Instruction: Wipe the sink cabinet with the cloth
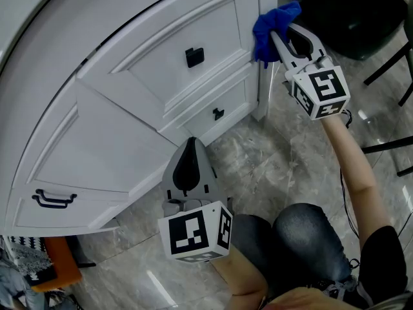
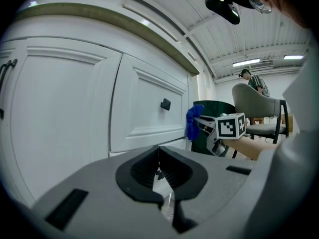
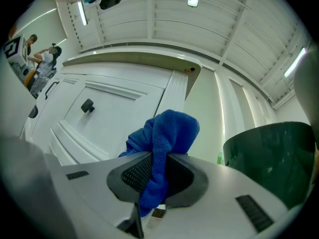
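The white sink cabinet (image 1: 148, 70) fills the upper left of the head view, with panelled doors and black handles. My right gripper (image 1: 276, 36) is shut on a blue cloth (image 1: 271, 30), which presses against the cabinet's right corner post (image 1: 263, 50). In the right gripper view the blue cloth (image 3: 162, 143) bulges out of the closed jaws, close to the white corner post (image 3: 172, 98). My left gripper (image 1: 191, 142) hangs low in front of the lower cabinet doors, shut and empty. From the left gripper view the right gripper (image 2: 199, 122) and the blue cloth (image 2: 192, 123) show at the cabinet's edge.
A dark green bin (image 1: 352, 11) stands right of the cabinet, also seen as the green bin (image 3: 271, 158). Black chair legs (image 1: 387, 70) cross the marble floor (image 1: 277, 166) at right. My knee (image 1: 303, 237) is low in the frame. An orange item (image 1: 58, 263) lies at bottom left.
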